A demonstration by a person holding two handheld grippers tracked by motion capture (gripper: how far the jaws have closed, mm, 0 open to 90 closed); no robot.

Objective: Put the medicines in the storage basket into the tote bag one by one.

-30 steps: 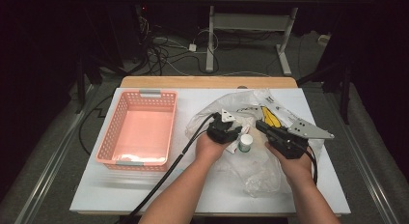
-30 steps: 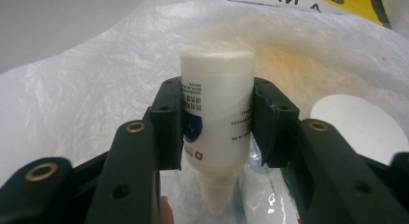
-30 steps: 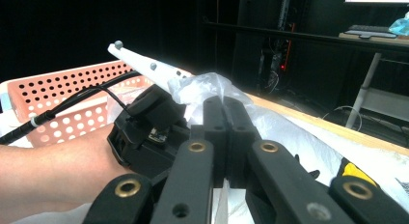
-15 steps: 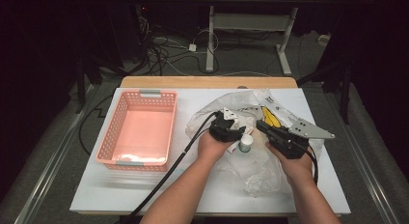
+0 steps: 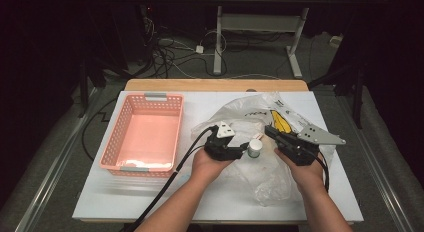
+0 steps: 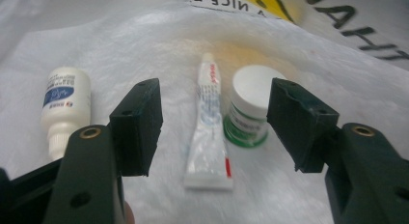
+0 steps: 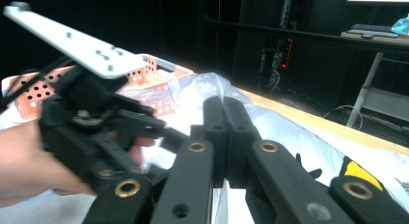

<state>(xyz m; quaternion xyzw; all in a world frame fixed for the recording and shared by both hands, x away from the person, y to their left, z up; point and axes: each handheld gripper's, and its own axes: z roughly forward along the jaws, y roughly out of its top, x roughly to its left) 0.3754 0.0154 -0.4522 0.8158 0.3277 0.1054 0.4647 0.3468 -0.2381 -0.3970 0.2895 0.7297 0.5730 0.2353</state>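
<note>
In the left gripper view, the left gripper [image 6: 214,127] has its jaws apart, just been opening, gripping nothing. Between them, a little farther off on the white plastic bag [image 6: 144,50], lies a small white tube [image 6: 208,132], with a green-labelled jar [image 6: 250,113] just beside it and a white bottle [image 6: 63,105] off to the other side — none touched. The right gripper [image 7: 224,132] has its jaws pressed together, empty; whether it pinches the bag cannot be told. The pink basket [image 5: 142,137] stands apart from the bag.

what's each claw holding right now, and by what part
Right claw: shut on a fold of the plastic bag. Left claw: open, nothing held.
</note>
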